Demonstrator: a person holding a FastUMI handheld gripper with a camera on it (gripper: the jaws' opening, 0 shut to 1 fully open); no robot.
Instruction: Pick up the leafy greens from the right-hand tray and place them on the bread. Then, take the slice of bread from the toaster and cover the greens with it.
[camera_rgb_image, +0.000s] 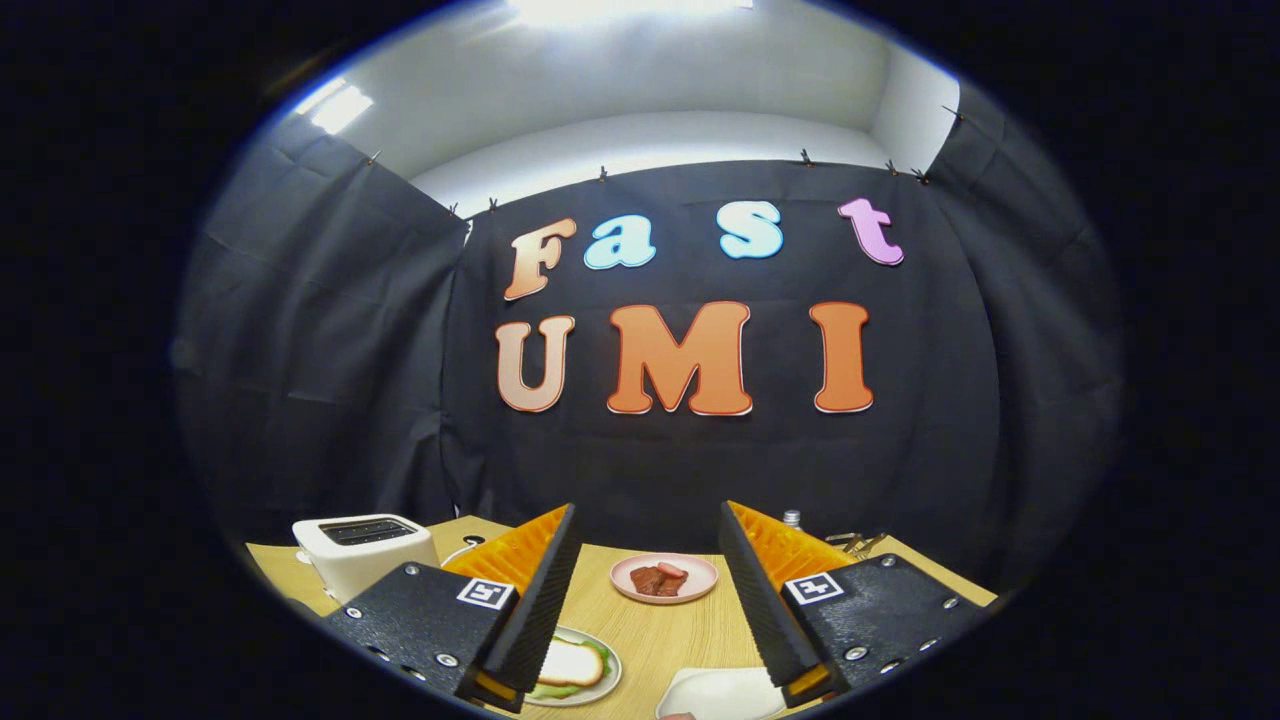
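I hold the gripper (645, 600) spread wide, empty. Pink meat plate (664, 578) at twelve; toaster (362, 550) at ten; bread-topped sandwich (572, 668) by the left finger.

Gripper (645, 560) open – bare table (650, 630) between.

This is a staged recording booth dressed as a small kitchen corner, not a real home. Black cloth (330, 330) is clipped up as walls across the middle of the frame, with a plain white room wall (640, 80) and ceiling lights above it. At the bottom, a light wooden table (660, 630) carries a white toaster (362, 550) and plates of food (664, 577).
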